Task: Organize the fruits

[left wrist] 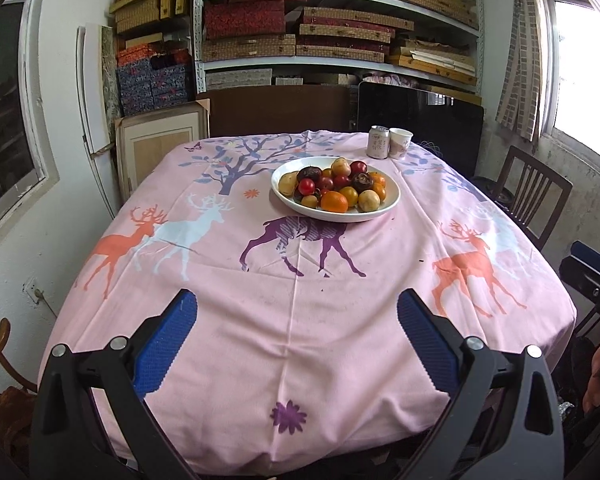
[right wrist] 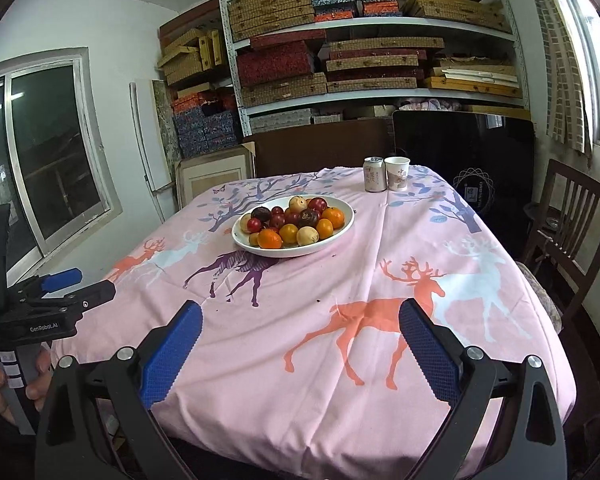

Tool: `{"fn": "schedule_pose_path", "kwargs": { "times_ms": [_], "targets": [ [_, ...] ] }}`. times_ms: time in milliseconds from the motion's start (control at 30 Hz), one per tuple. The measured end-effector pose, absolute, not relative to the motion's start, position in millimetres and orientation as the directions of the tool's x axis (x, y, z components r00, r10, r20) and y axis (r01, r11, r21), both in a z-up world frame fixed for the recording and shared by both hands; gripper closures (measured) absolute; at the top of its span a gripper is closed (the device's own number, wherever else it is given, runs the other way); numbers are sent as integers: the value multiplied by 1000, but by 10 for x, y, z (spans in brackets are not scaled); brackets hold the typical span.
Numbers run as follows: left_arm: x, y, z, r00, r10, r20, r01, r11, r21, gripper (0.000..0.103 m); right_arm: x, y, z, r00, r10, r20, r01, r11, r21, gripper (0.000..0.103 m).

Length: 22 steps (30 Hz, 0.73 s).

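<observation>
Right wrist only: hand [right wrist: 4,380] gripping tool [right wrist: 66,284]

Table under pink deer-print cloth [left wrist: 300,340]: white oval plate [left wrist: 336,213] of mixed fruits [left wrist: 334,188]; drink can [left wrist: 378,142]; paper cup [left wrist: 400,143] beside it.

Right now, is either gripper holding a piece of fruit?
No. The left gripper and right gripper both stand open over bare tablecloth, and all the fruit lies in the white bowl.
</observation>
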<state>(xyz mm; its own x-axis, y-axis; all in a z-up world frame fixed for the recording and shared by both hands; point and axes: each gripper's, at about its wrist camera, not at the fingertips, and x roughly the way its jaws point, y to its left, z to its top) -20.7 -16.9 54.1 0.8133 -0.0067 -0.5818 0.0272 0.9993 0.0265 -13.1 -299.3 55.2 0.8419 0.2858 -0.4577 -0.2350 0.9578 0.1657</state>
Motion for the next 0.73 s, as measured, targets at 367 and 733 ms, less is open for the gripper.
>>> {"fn": "schedule_pose_path", "kwargs": {
  "times_ms": [367, 733],
  "targets": [
    [-179, -234, 556, 814, 14, -580, 25, 998, 58, 5, -150, -3062, 454, 830, 285, -480, -210, 956, 204, 4],
    [-159, -181, 570, 816, 71, -574, -37, 997, 72, 5, -179, -3064, 436, 833, 284, -475, -214, 957, 198, 4]
  ]
}}
